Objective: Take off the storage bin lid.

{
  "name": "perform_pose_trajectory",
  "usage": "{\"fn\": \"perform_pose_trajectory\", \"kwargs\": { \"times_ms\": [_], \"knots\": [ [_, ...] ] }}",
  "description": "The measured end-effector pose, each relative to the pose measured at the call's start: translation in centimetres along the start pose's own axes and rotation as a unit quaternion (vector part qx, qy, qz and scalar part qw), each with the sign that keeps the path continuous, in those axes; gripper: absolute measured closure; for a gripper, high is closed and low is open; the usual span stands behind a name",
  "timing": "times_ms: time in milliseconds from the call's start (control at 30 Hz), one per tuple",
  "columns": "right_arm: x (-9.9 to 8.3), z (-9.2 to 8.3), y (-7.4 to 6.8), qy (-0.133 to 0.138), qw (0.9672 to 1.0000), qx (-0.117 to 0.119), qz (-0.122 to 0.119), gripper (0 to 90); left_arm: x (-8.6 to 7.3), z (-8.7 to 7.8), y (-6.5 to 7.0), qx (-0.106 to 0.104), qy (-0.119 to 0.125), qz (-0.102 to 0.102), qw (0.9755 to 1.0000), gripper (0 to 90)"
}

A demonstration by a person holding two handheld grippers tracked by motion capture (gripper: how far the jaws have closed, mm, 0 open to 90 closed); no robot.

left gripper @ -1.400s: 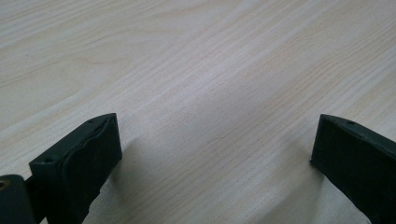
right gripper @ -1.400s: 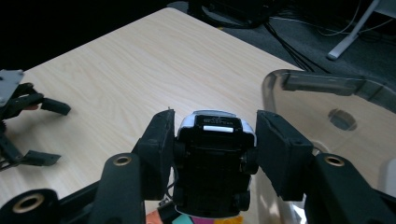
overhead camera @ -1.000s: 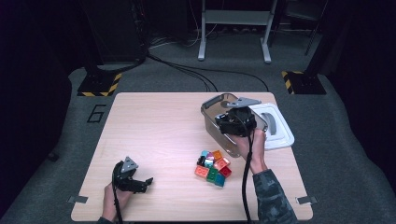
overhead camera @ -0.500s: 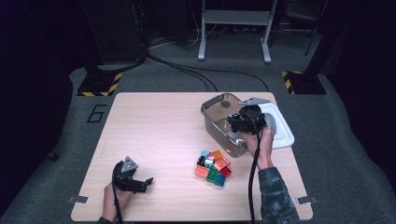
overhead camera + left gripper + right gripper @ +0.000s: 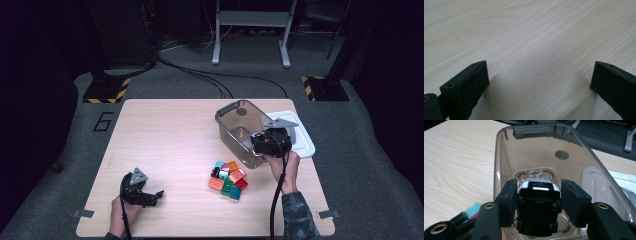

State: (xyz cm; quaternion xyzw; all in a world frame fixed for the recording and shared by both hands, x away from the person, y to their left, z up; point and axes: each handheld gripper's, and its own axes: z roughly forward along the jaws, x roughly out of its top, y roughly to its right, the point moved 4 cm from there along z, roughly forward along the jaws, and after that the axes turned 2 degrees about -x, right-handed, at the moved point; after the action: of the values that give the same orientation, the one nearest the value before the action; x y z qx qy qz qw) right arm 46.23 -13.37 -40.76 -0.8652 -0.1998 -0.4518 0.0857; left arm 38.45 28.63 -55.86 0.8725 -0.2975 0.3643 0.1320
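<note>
Gripping a small toy car (image 5: 539, 207), the right tongs (image 5: 539, 202) stand part-way closed, with both pads pressed against the car's flanks. The car sits between the jaws at lower centre of the right gripper view, underside toward the camera, wheels visible at its corners, a pale body showing past the black chassis.

Handling judgement: the car appears to be light, rigid moulded plastic. It should not deform under the pads, yet its smooth sides and free-rolling wheels could let it slip or pivot. The soundest hold is across the body between the axles, as presently taken; a pinch on the wheels alone would be less secure. A short drop is unlikely to harm it.

Position: the car hangs inside the mouth of the clear plastic bin (image 5: 506, 160), whose walls rise around it toward the upper part of that frame. Whether the car already touches the bin floor cannot be told. In the high view the right tongs (image 5: 264, 142) sit over the bin (image 5: 235, 125) at centre right, with a white lid (image 5: 305, 142) just beyond and a cluster of coloured blocks (image 5: 228, 179) below it on the desk (image 5: 165, 135).

The left tongs (image 5: 536, 82) stand wide open and empty, with bare wood between the jaws; in the high view they (image 5: 150, 196) lie low at lower left.
</note>
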Motion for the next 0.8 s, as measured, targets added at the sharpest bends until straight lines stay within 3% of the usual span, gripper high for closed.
{"fn": "perform_pose_trajectory", "kwargs": {
  "times_ms": [433, 800],
  "knots": [
    [-2.2, -1.0, -0.8, 0.007, 0.9997, -0.016, -0.016, 48.0, 0.0, 0.0, 0.0, 0.001, 0.002, 0.001, 1.0000, 1.3],
    [-2.7, -1.0, -1.0, 0.002, 0.9996, -0.015, -0.025, 46.9, 0.0, 0.0, 0.0, 0.001, 0.001, 0.001, 1.0000, 1.3]
  ]
}}
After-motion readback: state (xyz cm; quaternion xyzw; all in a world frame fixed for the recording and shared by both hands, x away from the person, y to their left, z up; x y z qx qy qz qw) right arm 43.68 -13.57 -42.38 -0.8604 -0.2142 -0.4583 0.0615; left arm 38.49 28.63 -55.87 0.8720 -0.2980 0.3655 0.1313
